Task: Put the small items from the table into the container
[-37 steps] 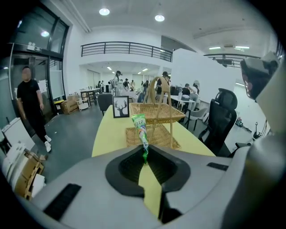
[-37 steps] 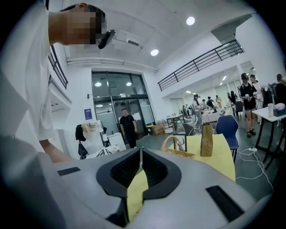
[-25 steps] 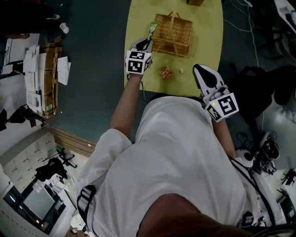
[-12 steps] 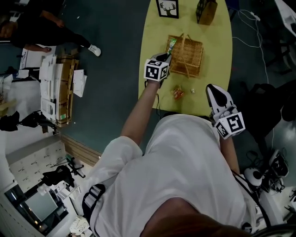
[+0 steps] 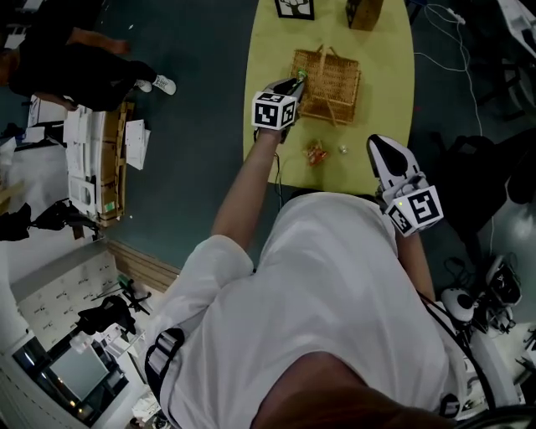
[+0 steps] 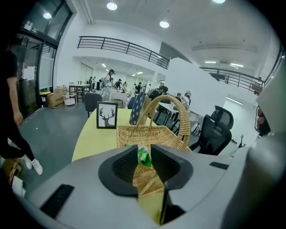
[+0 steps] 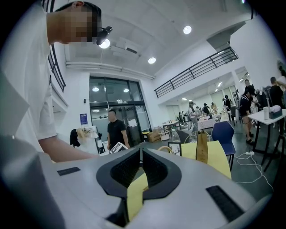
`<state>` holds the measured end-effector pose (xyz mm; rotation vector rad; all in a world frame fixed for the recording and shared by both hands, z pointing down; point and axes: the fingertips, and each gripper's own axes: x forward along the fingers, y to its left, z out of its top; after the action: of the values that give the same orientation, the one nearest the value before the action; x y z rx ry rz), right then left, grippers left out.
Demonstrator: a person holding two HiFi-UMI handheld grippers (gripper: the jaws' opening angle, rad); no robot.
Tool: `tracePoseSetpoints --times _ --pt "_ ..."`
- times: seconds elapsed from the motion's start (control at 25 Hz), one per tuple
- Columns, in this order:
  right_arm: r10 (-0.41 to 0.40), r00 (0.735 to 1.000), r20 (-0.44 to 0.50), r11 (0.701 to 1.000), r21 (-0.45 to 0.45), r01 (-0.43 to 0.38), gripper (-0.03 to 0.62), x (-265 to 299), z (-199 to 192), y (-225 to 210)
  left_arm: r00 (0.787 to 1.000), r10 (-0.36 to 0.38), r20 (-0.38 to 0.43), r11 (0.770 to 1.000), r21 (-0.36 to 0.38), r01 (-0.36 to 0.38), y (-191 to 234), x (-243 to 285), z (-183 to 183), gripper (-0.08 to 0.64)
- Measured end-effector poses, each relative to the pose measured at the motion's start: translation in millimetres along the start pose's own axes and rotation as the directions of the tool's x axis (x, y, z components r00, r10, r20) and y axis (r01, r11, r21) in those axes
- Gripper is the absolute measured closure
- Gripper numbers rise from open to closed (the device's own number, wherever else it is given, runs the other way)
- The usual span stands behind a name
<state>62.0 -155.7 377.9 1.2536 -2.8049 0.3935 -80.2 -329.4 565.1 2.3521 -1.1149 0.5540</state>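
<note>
A woven basket [image 5: 328, 75] with a handle stands on the yellow table [image 5: 385, 67]. My left gripper [image 5: 297, 81] is at its near left rim, with the basket [image 6: 147, 134] right behind the jaws. A green snack packet [image 6: 143, 156] sits between the fingertips; the jaws are opening and stand apart around it. An orange wrapped snack [image 5: 316, 153] and a small white item [image 5: 342, 149] lie on the table in front of the basket. My right gripper [image 5: 375, 142] hovers at the table's near right edge, shut with nothing in it [image 7: 140, 154].
A framed deer picture [image 5: 295, 7] and a brown paper bag [image 5: 364, 12] stand at the far end of the table. An office chair [image 6: 216, 132] is to the right of the table. Cluttered shelves and a person stand on the floor at the left.
My left gripper has carried the green packet forward to the basket's rim, and its jaws have parted. The right gripper has kept still.
</note>
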Motion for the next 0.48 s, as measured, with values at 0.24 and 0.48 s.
tracePoseSetpoints --times 0.24,0.48 --pt "0.01 1.0 0.0 1.0 -0.01 -0.01 0.575 -3.7 -0.6 3.0 0.998 0.026 0.065 1.0 0.015 -0.027 -4.5 -18.2 11.5 0.474" --pt "0.023 1.0 0.007 1.0 -0.016 -0.023 0.575 -2.6 0.8 4.9 0.98 0.057 0.191 0.997 0.042 -0.067 -17.3 -51.8 32.2 0.474"
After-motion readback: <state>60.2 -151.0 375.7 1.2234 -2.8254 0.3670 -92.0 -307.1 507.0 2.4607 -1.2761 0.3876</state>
